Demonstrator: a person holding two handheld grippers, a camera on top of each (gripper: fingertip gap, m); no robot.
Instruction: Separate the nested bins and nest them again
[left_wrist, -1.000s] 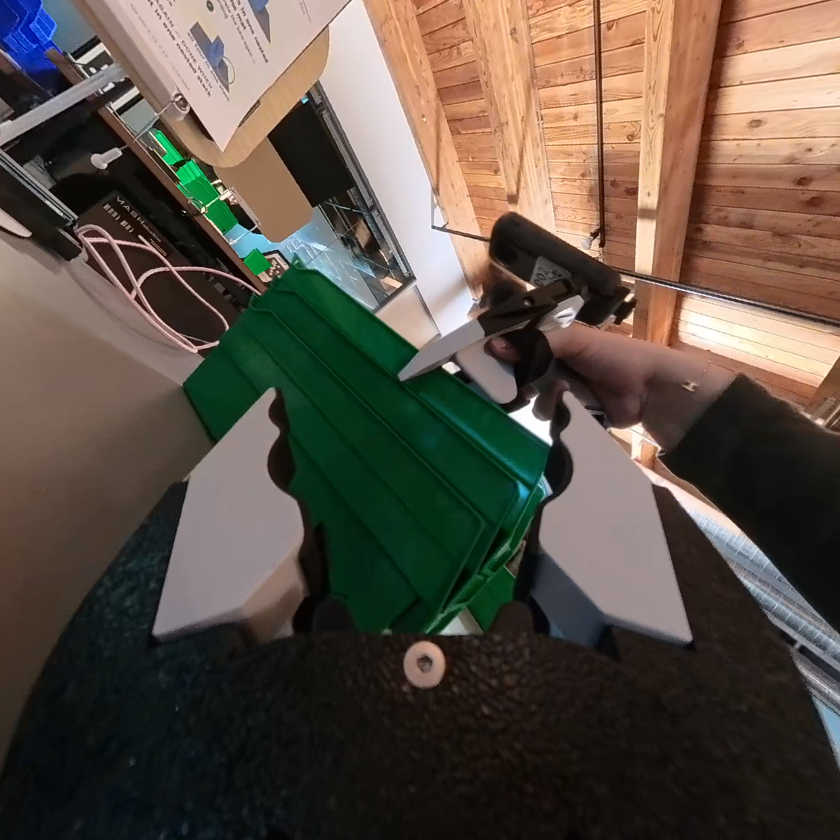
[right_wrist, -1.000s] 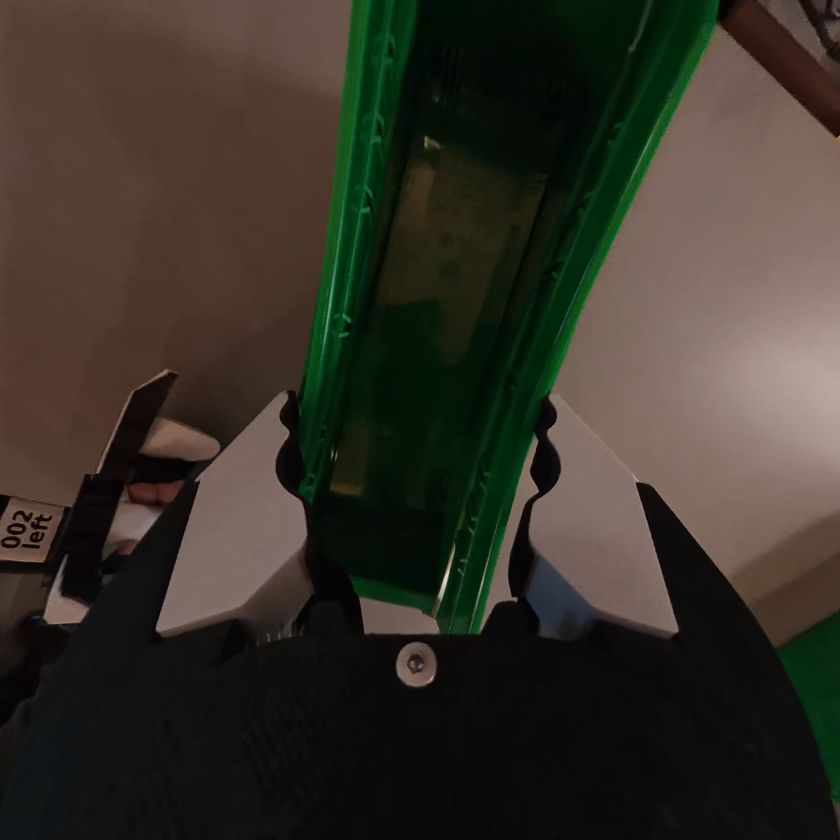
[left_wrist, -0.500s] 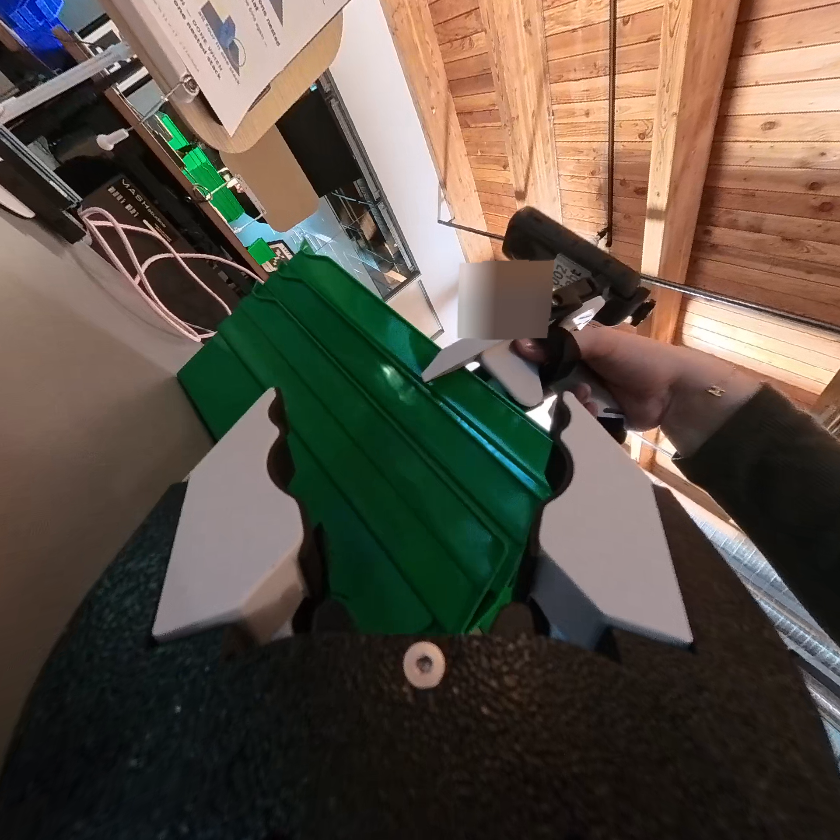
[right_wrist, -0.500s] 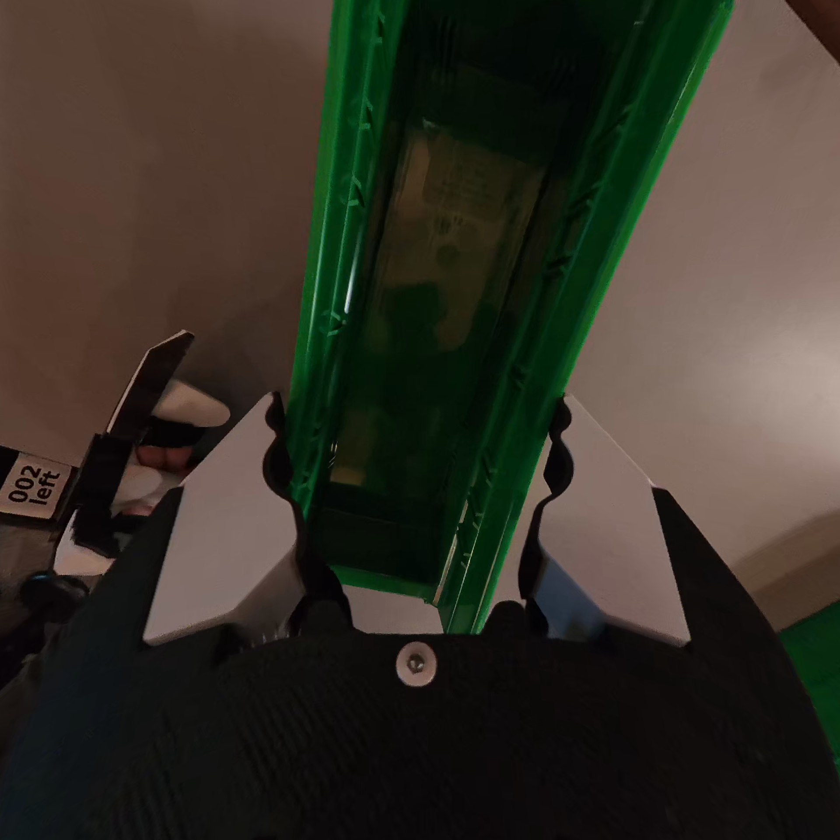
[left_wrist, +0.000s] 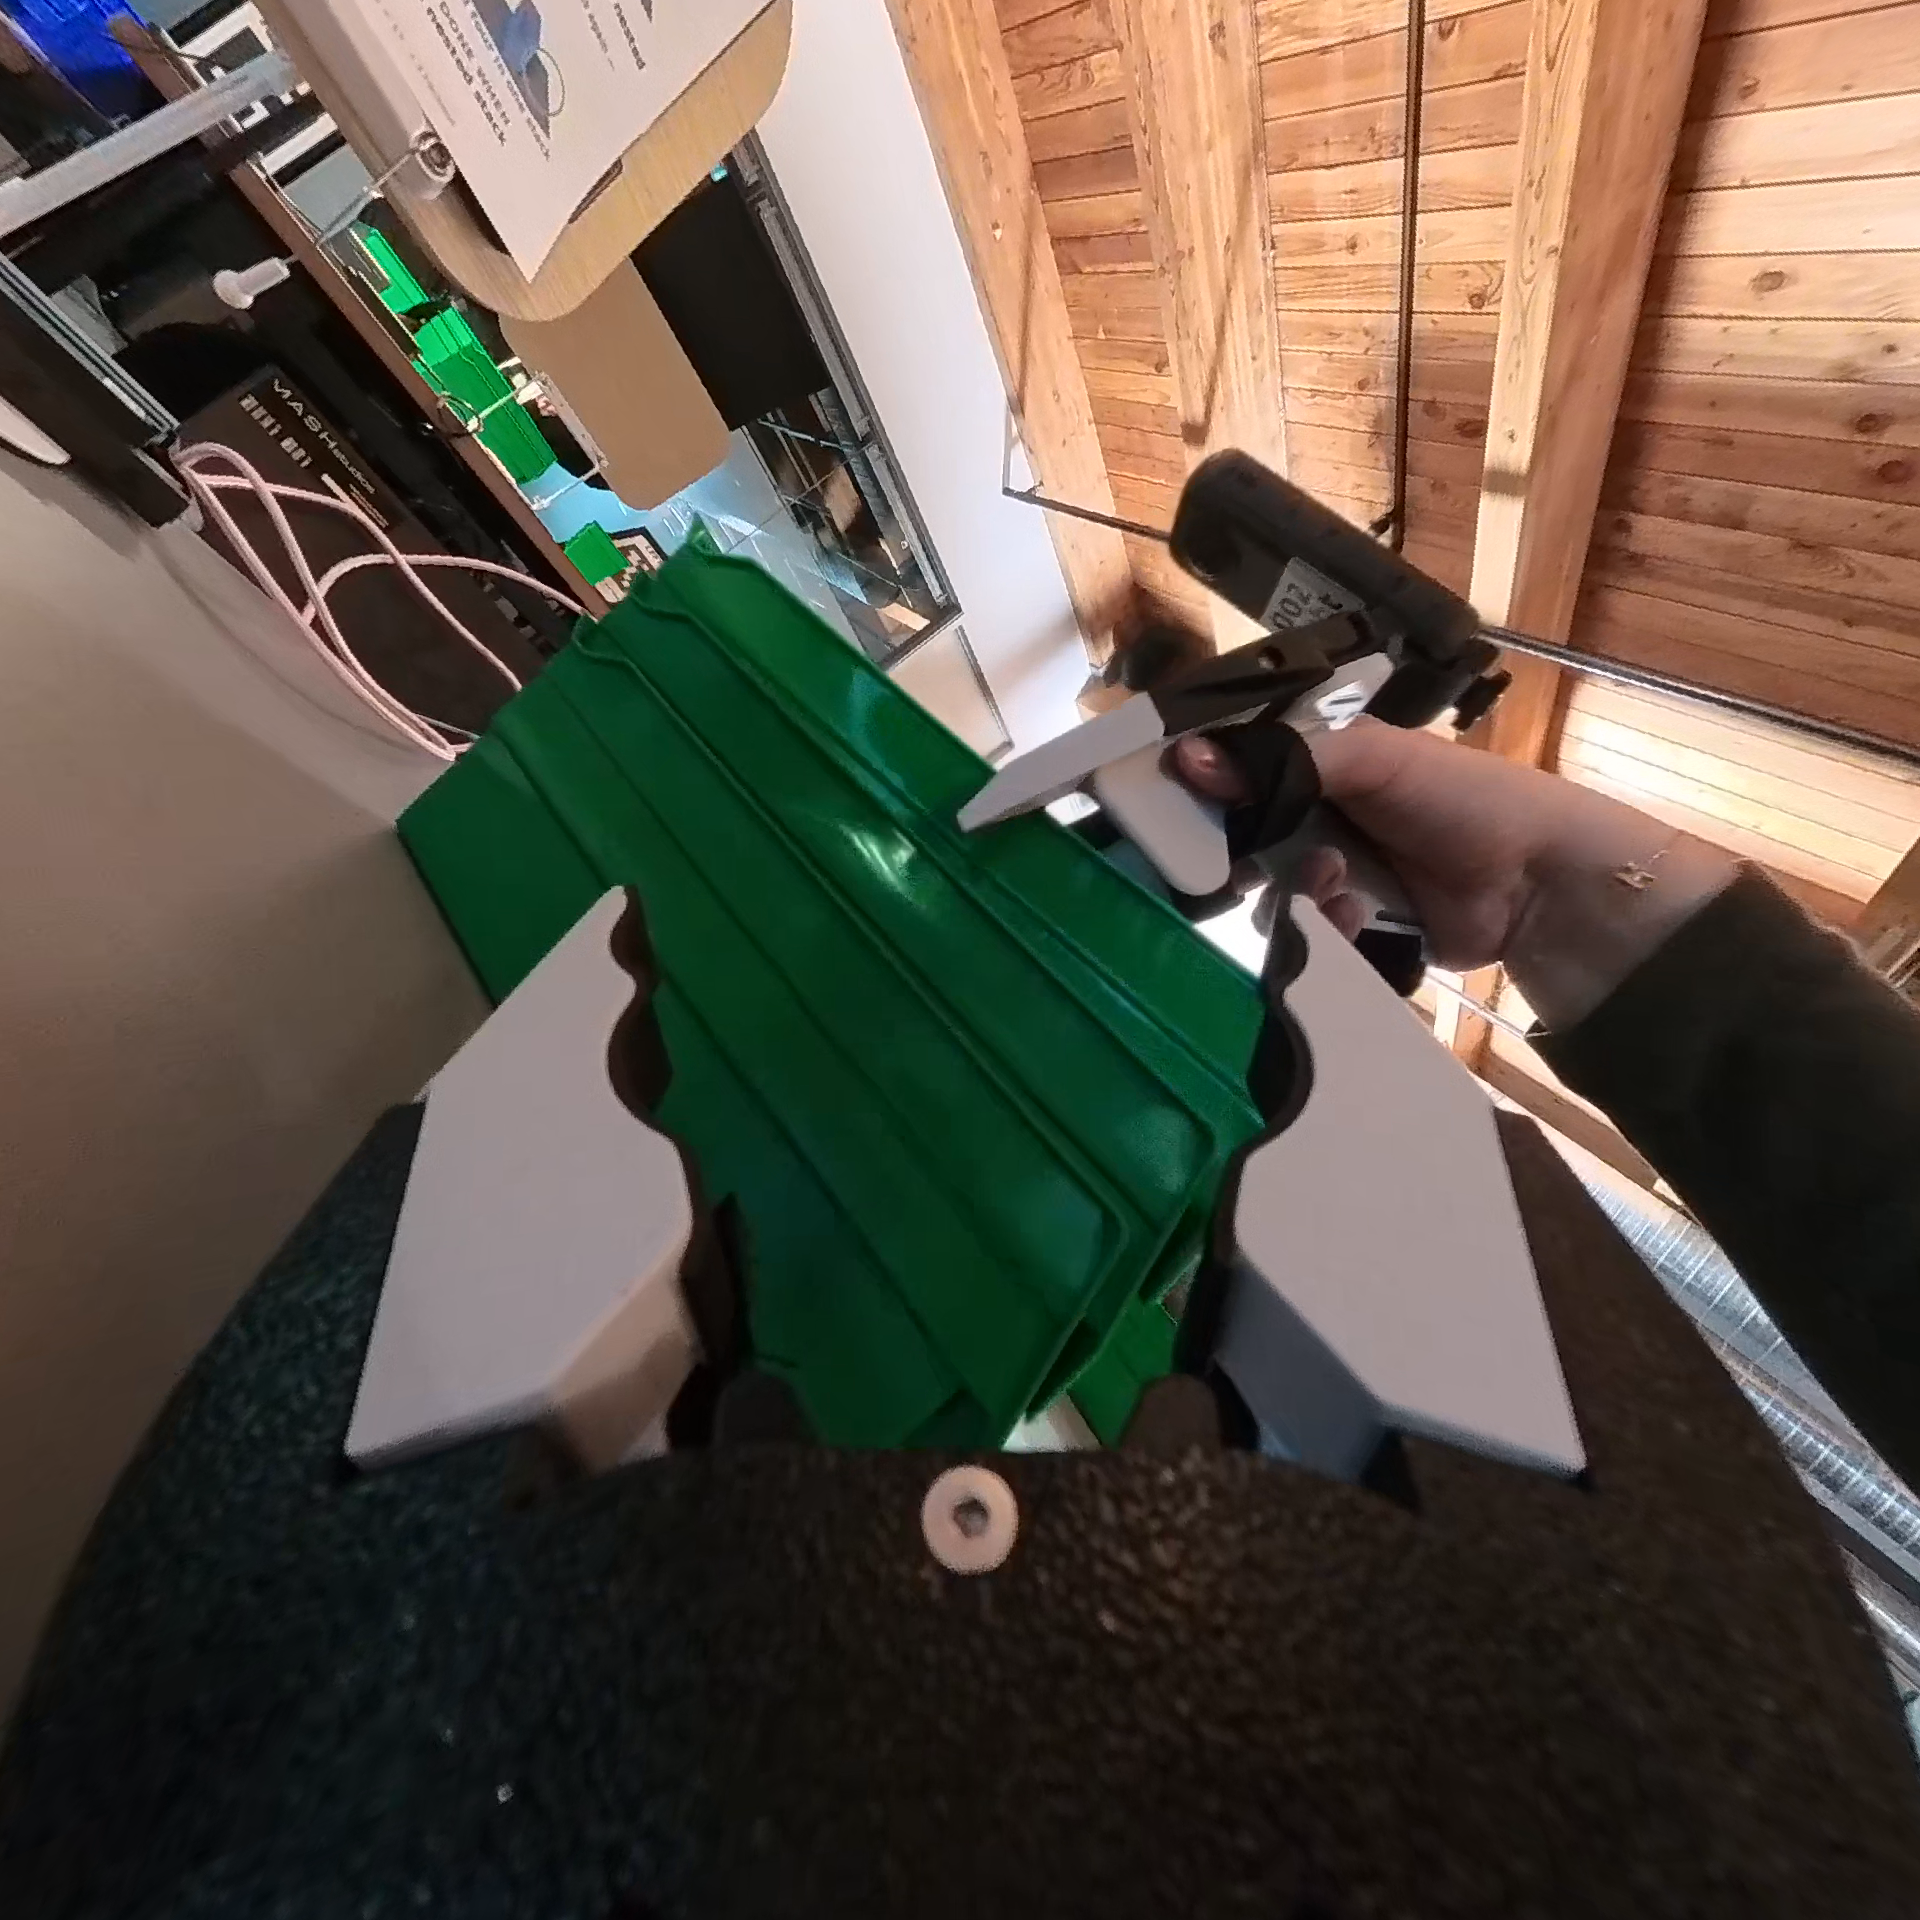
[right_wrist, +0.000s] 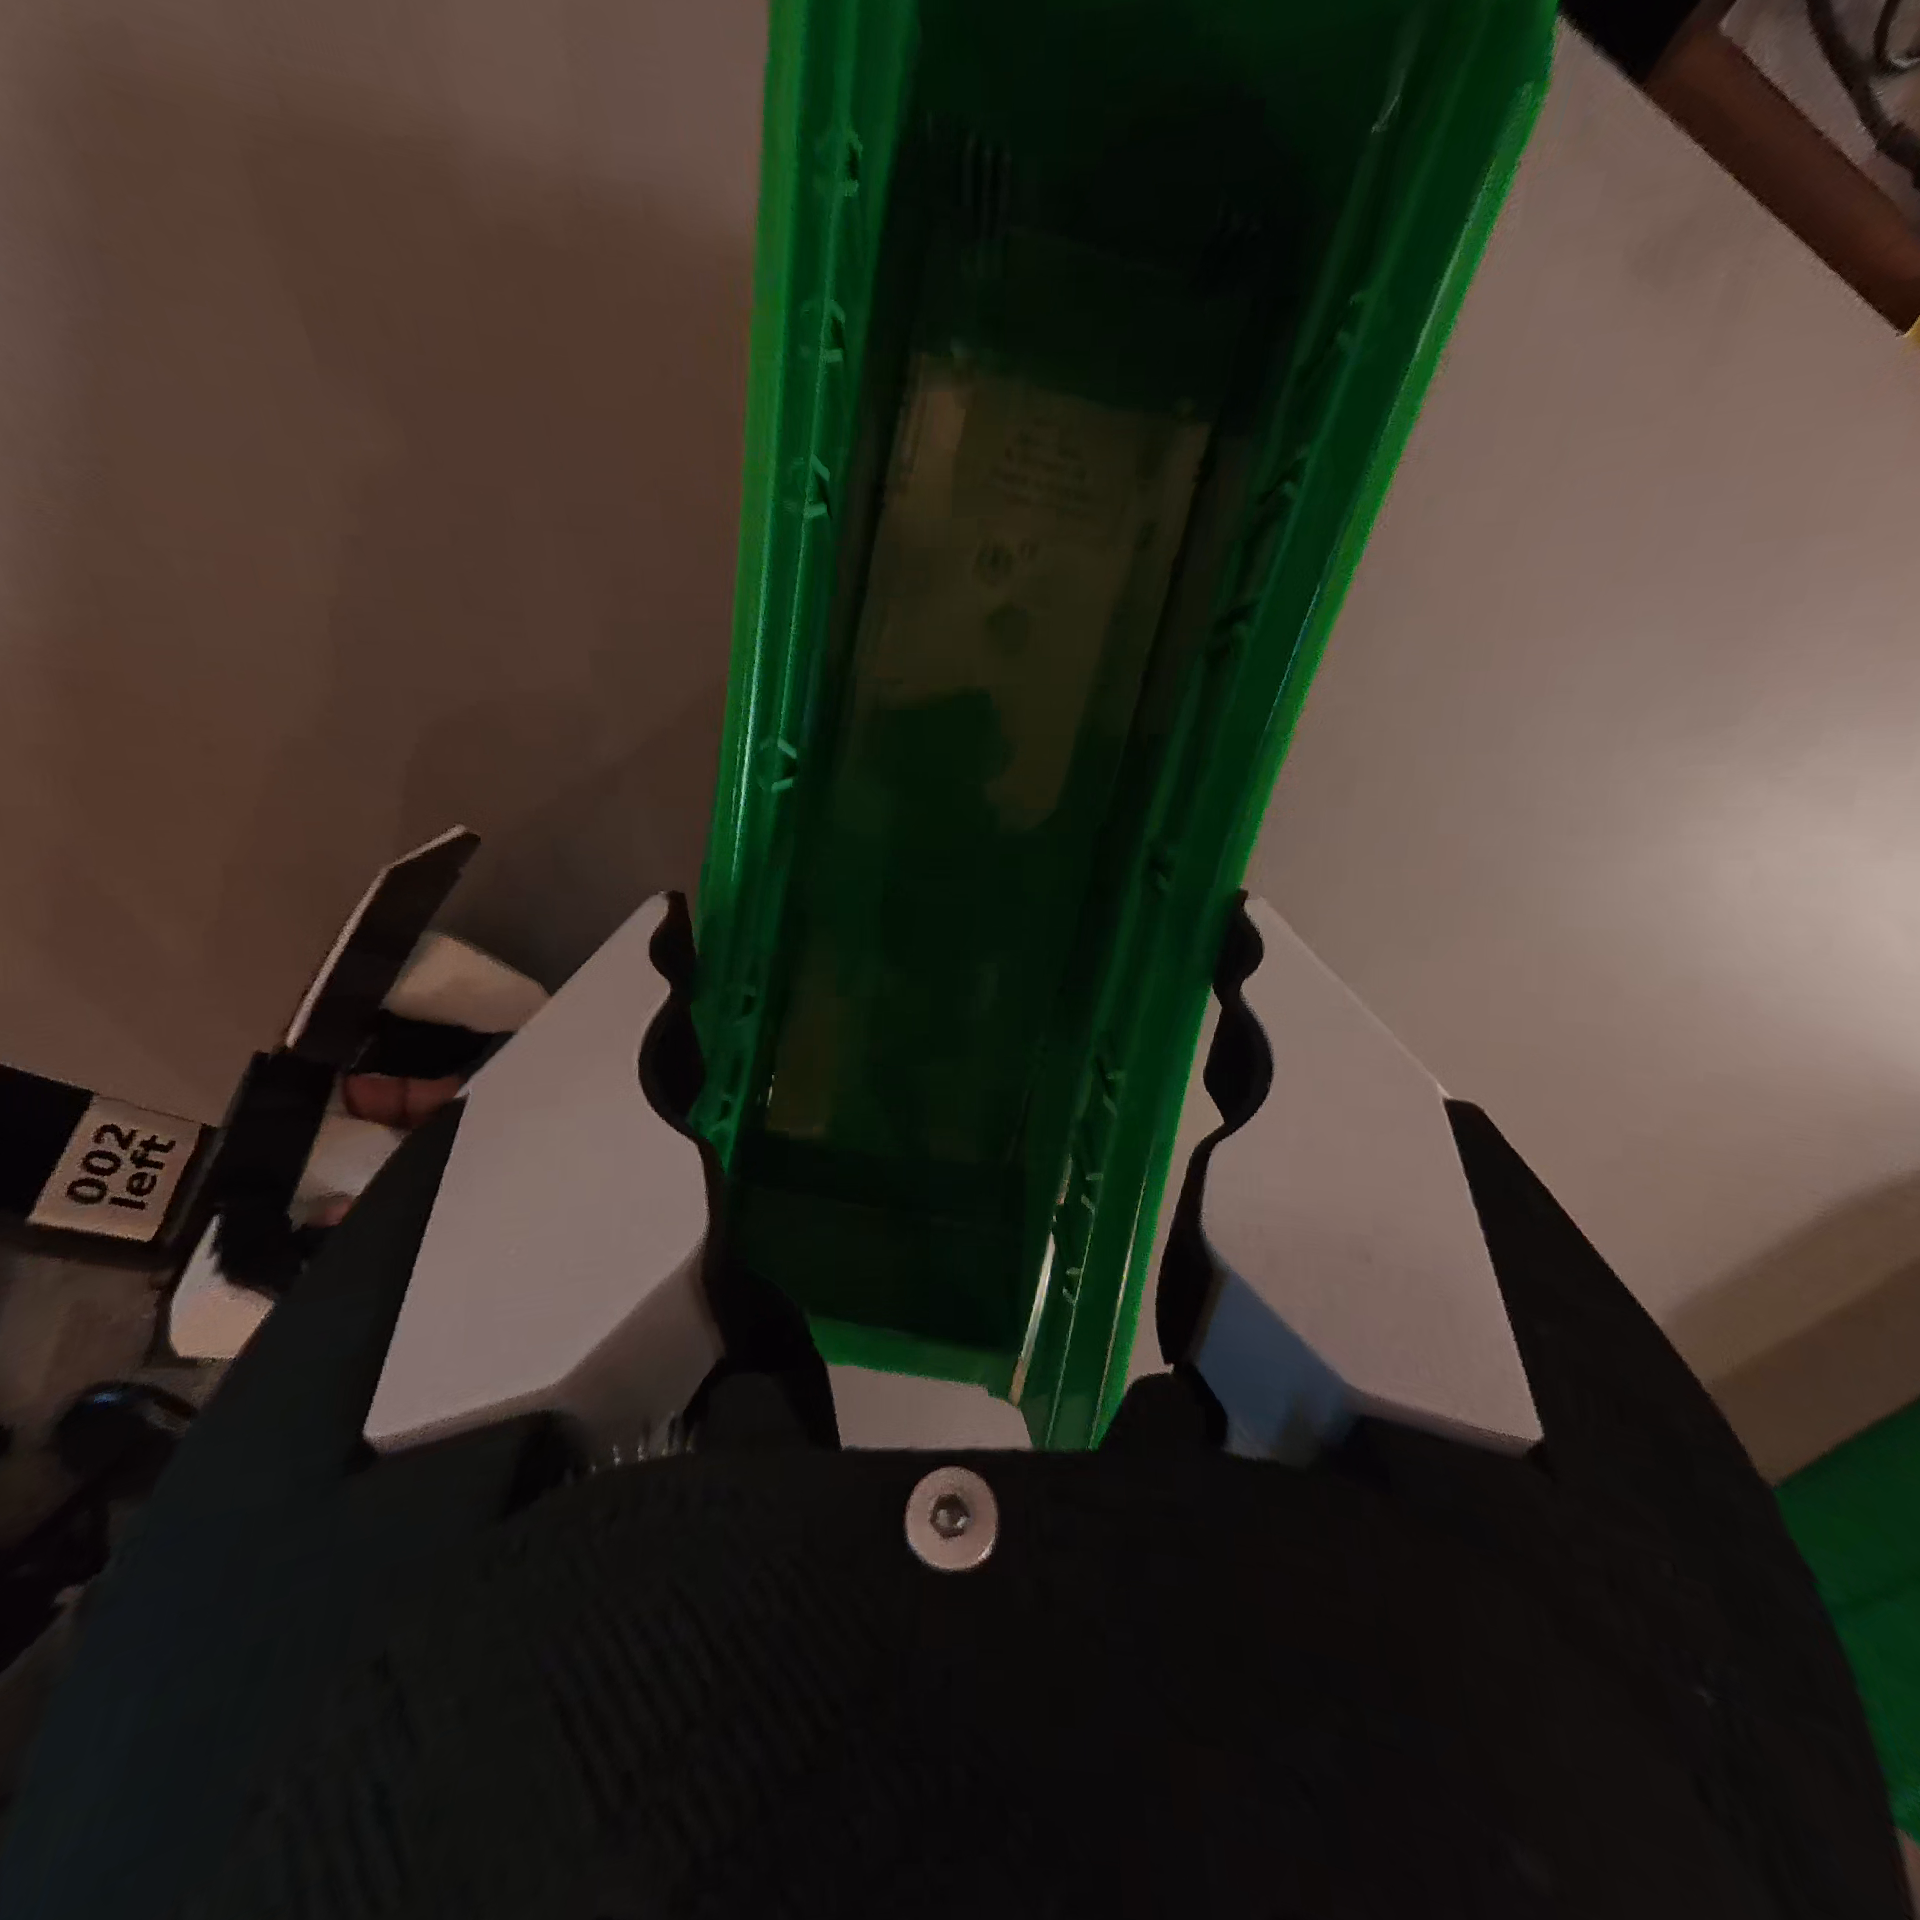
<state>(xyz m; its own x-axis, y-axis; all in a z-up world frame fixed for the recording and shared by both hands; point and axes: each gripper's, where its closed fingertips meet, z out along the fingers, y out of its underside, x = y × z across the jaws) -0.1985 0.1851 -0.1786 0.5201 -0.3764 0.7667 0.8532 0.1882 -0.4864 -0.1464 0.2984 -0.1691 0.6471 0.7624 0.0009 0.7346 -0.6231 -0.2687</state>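
Note:
A stack of nested green bins is tilted up off the beige surface and lies between the fingers of my left gripper. Both pads press on its sides, so it is shut on the stack. In the right wrist view a green bin runs away between the fingers of my right gripper, and both pads touch its rims. The right gripper also shows in the left wrist view, with one white finger on the stack's upper side. A finger of the left gripper shows at the left of the right wrist view.
The beige table surface lies to the left. A pink cable and a shelf with more green bins are behind. A wooden wall is on the right. A person's hand holds the right gripper. A green patch shows at the lower right.
My right gripper's fingers opened away from the bin half a second ago and have come together on it again. My left gripper has kept its hold, and the stack has tilted slightly.

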